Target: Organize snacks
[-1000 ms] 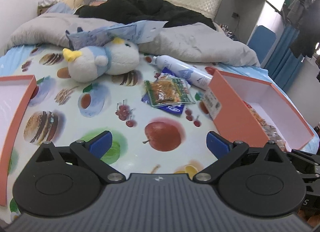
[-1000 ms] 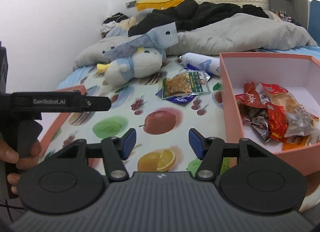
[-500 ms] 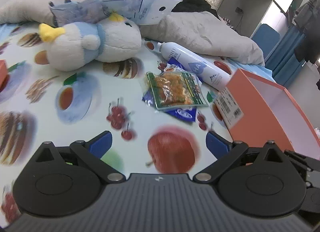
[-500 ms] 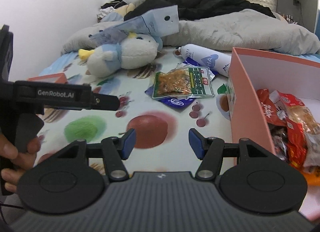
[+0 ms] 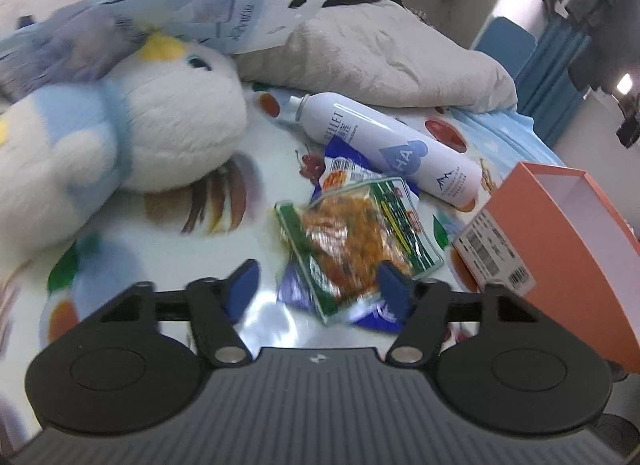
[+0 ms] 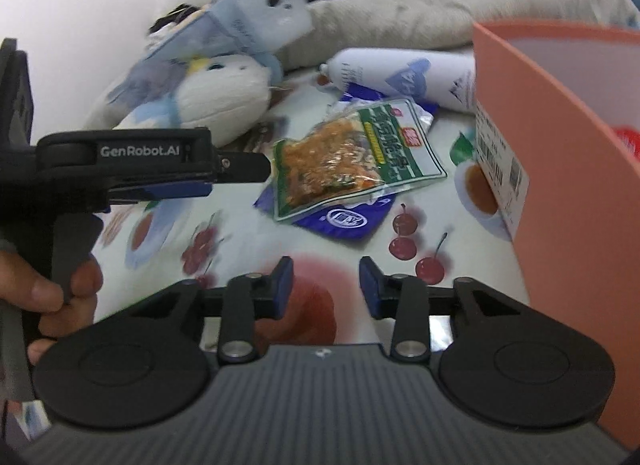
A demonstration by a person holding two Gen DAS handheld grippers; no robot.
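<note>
A green snack packet [image 5: 356, 241] with orange contents lies on a blue packet [image 5: 372, 315] on the fruit-print sheet. It also shows in the right wrist view [image 6: 352, 161] over the blue packet [image 6: 344, 219]. My left gripper [image 5: 318, 291] is open, its fingers low on either side of the packets' near edge. It also shows in the right wrist view [image 6: 240, 167], just left of the green packet. My right gripper [image 6: 326, 289] is open and empty, a little short of the packets. An orange box [image 5: 560, 241] stands to the right; it also shows in the right wrist view [image 6: 560, 137].
A white spray bottle [image 5: 392, 153] lies behind the packets. A white and blue plush toy [image 5: 120, 141] with a paper tag lies to the left. A grey duvet [image 5: 380, 53] is bunched at the back.
Both grippers have moved forward towards the packets. The left gripper's fingers have narrowed and now sit at the packets' near edge. The right gripper has closed in a little.
</note>
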